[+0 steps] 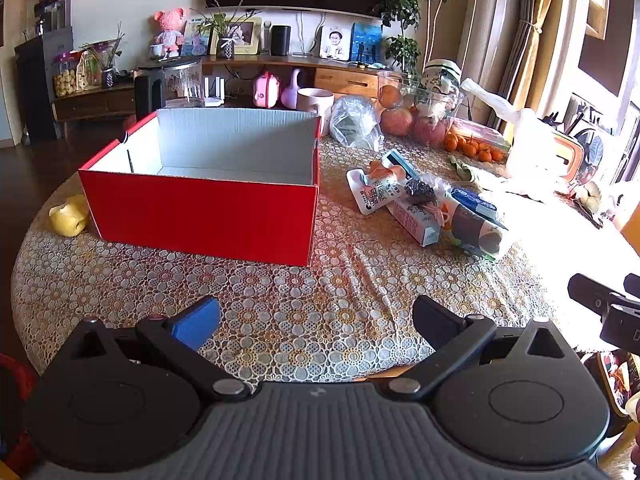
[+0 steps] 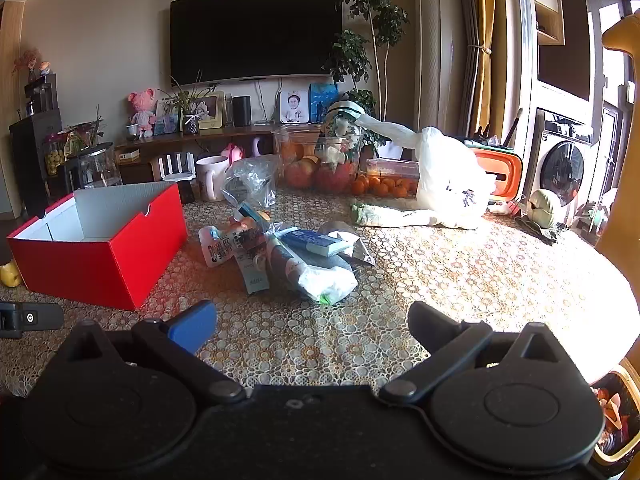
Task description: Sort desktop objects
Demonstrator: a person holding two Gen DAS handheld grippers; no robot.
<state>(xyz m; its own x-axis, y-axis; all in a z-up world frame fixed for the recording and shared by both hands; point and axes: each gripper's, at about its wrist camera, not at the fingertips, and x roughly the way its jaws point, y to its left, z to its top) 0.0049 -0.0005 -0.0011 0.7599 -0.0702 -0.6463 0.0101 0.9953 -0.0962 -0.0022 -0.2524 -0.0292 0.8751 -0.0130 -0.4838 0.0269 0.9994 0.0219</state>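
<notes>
While nothing is yet picked, both grippers hover low over the near counter [image 1: 280, 320], jaws spread fully and empty: left gripper [image 1: 316, 320] faces the box [image 1: 208, 208], right gripper [image 2: 312, 326] faces the pile [image 2: 280, 256]. Box sits open-topped and bare inside, presumably the sorting bin. Pile of pouches, cartons and wrapped items lies just beside it, within short reach. Fruit bowl [image 2: 320, 160] stands well behind, likely not involved.

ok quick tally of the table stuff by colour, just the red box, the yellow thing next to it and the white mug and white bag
red: 1, the red box
yellow: 1, the yellow thing beside it
white: 2, the mug and the plastic bag
total: 4
</notes>
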